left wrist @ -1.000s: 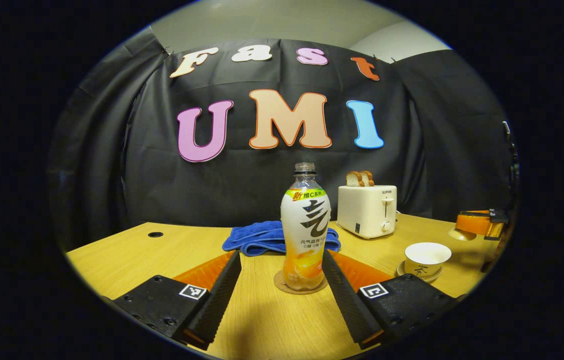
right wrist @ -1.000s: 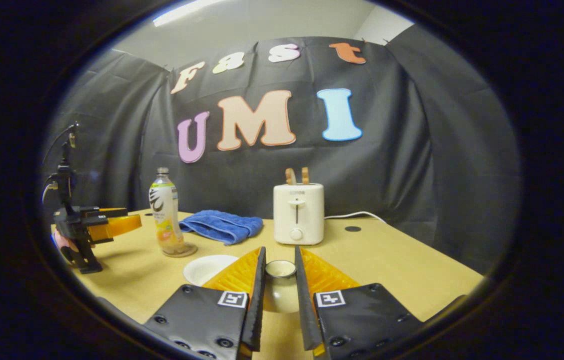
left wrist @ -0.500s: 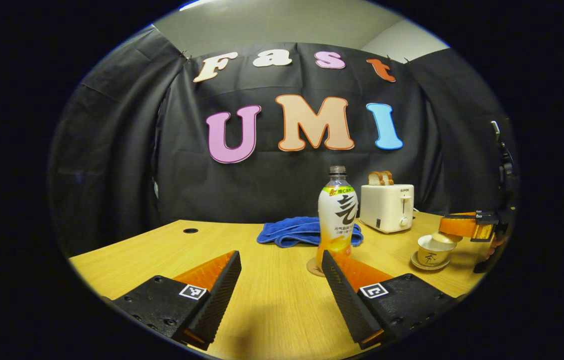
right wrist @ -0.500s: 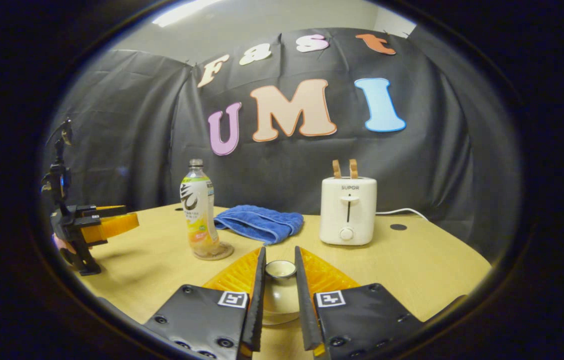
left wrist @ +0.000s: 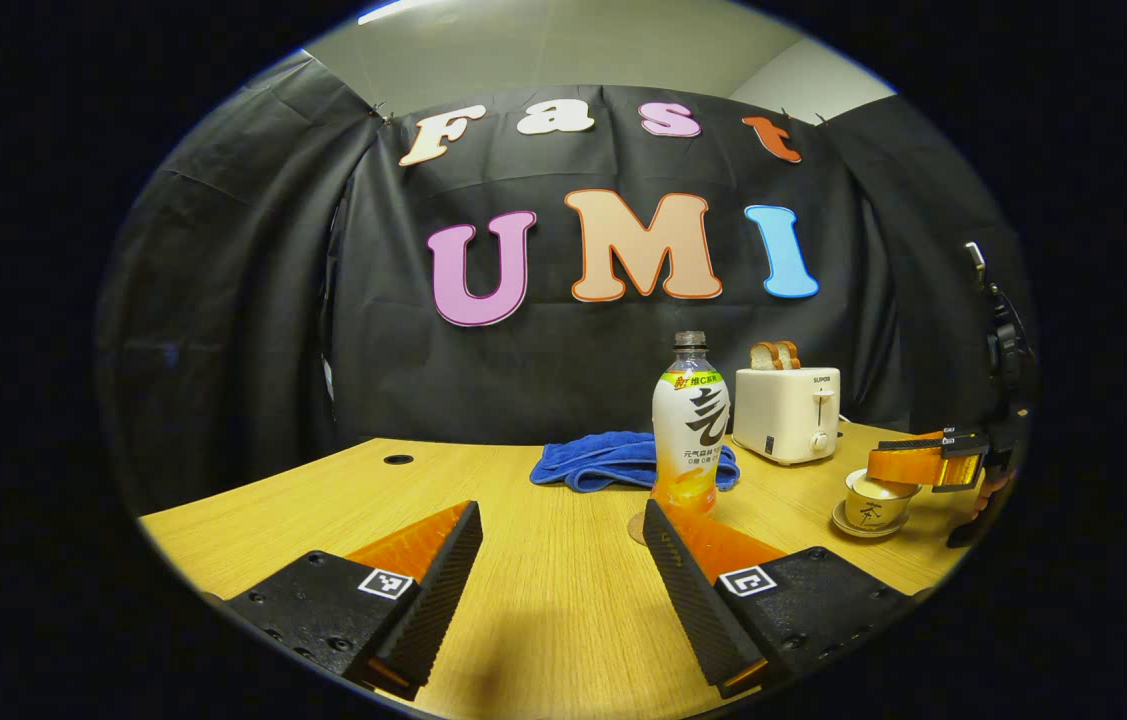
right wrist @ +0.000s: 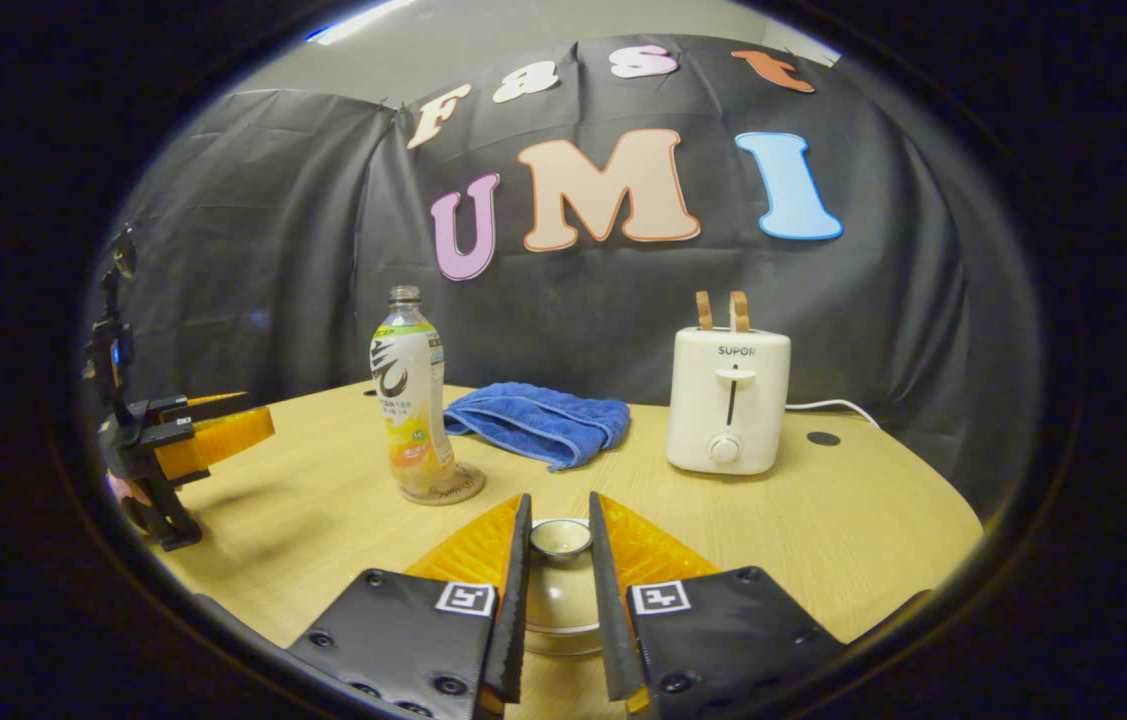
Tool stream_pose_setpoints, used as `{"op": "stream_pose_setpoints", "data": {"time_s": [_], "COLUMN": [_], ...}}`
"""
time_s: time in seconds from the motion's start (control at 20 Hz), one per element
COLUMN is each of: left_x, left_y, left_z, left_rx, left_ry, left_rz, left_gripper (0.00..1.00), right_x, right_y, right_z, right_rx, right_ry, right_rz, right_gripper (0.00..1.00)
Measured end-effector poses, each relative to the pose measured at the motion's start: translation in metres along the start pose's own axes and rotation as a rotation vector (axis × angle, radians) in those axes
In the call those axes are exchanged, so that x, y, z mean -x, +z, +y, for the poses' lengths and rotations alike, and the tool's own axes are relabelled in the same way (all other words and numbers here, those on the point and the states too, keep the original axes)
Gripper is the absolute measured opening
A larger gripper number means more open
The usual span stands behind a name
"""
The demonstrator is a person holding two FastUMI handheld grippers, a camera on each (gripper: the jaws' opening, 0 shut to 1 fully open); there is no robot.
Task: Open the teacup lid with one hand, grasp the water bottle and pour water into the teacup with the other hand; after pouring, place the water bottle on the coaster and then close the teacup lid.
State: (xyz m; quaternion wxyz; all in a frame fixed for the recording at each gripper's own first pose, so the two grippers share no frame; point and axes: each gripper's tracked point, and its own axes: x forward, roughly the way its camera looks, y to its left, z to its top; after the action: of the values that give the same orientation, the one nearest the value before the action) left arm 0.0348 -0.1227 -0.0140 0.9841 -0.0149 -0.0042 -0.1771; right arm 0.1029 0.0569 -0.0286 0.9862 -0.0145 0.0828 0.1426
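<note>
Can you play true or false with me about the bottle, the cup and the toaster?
1. The bottle stands upright on a coaster. True.
2. The toaster is empty. False: two slices of bread stick out of the top.
3. The right gripper has its jaws closed on the lid. True.
4. The left gripper is holding the bottle. False: its jaws are wide open with nothing between them.
5. The towel is red. False: it is blue, and lies between the bottle and the toaster.
</note>
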Motion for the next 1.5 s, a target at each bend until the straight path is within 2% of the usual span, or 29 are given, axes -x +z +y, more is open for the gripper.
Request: {"op": "stream_pose_setpoints", "data": {"time_s": [0.3,0.4,0.6,0.85,1.5], "left_x": [0.000,0.000,0.000,0.005,0.021], "left_y": [0.000,0.000,0.000,0.000,0.000], "left_z": [0.000,0.000,0.002,0.005,0.020], "left_rx": [0.000,0.000,0.000,0.000,-0.003], "left_ry": [0.000,0.000,0.008,0.029,0.125], "left_rz": [0.000,0.000,0.001,0.002,0.003], "left_gripper": [0.95,0.97,0.95,0.95,0.95], "right_x": [0.001,0.003,0.017,0.044,0.084], "right_y": [-0.001,0.001,0.008,0.020,0.014], "right_z": [0.001,-0.002,-0.005,-0.015,-0.040], "right_rx": [0.001,0.002,-0.013,-0.021,-0.030], "right_ry": [-0.002,-0.019,-0.056,-0.126,-0.286], "right_rz": [0.002,-0.012,-0.066,-0.163,-0.170], "right_gripper": [0.71,0.82,1.00,1.00,0.97]}}
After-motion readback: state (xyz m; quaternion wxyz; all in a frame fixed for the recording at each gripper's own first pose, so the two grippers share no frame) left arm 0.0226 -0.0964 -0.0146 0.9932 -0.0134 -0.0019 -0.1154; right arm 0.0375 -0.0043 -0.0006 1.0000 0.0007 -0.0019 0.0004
